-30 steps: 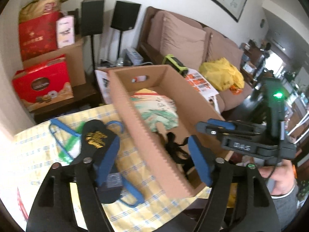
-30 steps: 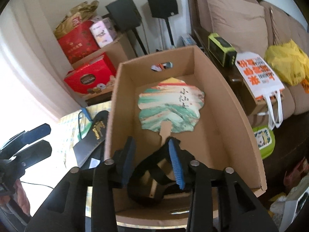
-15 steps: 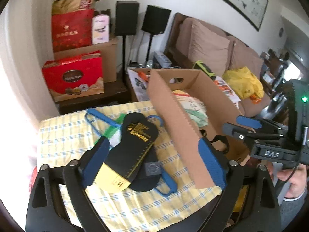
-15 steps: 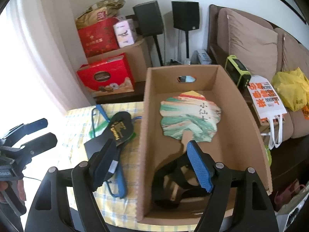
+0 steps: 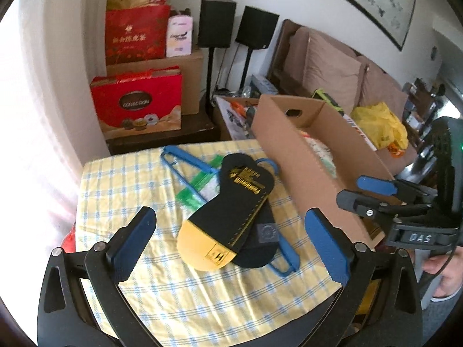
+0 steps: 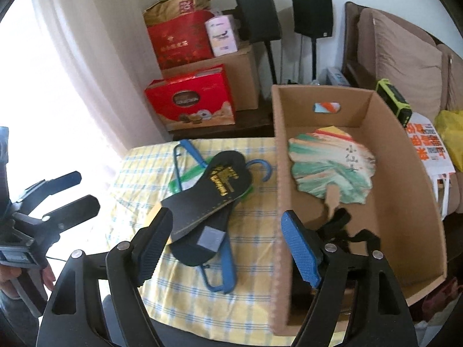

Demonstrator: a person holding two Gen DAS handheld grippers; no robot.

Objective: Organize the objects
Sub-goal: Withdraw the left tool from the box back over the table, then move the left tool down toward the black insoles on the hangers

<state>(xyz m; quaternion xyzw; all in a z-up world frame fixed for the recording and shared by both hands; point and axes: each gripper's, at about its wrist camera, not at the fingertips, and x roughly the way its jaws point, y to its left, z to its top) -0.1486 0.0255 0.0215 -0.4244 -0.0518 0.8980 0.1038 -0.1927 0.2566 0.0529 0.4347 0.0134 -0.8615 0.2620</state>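
A bench [image 5: 121,179] covered in a yellow-and-blue checked cloth carries a cardboard box [image 5: 301,167] along its right edge. The box already holds a painted paper fan [image 6: 330,167] and a black strappy item [image 6: 344,231].

On the cloth beside the box lies a pair of black insoles [image 5: 231,211], one stacked on the other, resting across a blue hanger [image 5: 185,170] and a green-edged plastic bag [image 5: 202,185]. The top insole's long axis runs diagonally: its yellow heel points toward the near edge of the bench, its toe toward the far right, close to the box wall.

The left hand-held gripper [image 5: 231,245] hovers above the heel end, its jaws opening wide, nothing between them. The right hand-held gripper [image 6: 225,248] straddles the box's left wall, jaws also opening, empty.

The likely next step is lifting the insoles into the box. To do it well, close across the narrow width near the heel, catching both insoles without snagging the hanger beneath.
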